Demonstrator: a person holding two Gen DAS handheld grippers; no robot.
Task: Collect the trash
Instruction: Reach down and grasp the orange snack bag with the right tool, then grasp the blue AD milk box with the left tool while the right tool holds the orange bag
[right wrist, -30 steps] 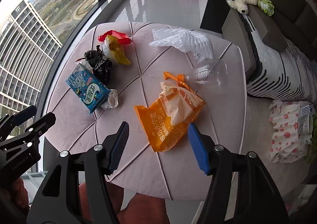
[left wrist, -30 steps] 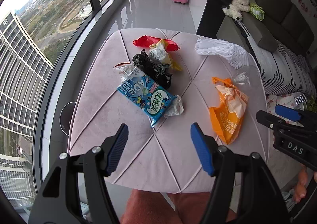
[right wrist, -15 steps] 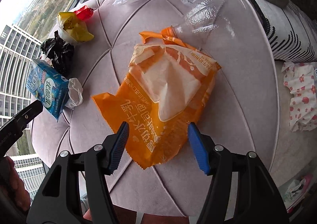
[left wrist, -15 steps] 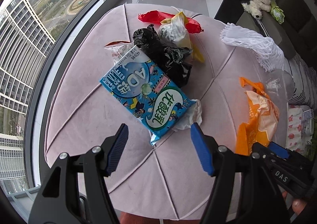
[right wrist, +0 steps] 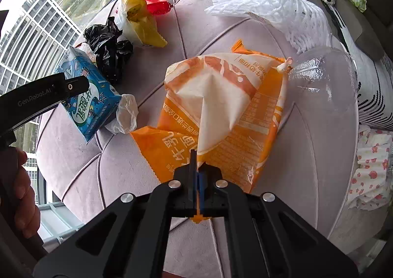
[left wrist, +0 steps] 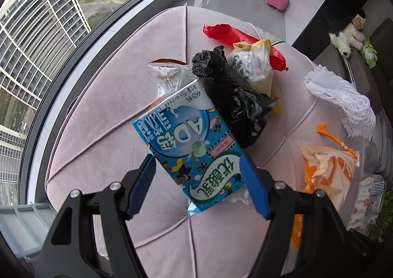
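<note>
Your right gripper (right wrist: 197, 167) has just clamped down; its jaws are pinched together on the near edge of the orange snack bag (right wrist: 221, 110), which lies at the middle of the pink tufted ottoman (right wrist: 316, 145). Your left gripper (left wrist: 199, 179) has its jaws wide, just opened a little further, straddling the blue milk carton (left wrist: 189, 145) without pressing it. Beyond the carton lie a black plastic bag (left wrist: 235, 106), a yellow-and-white bag (left wrist: 253, 66) and a red wrapper (left wrist: 228, 34). A clear plastic bottle (right wrist: 321, 76) touches the orange bag's far corner, with white foam netting (right wrist: 275, 12) past it.
</note>
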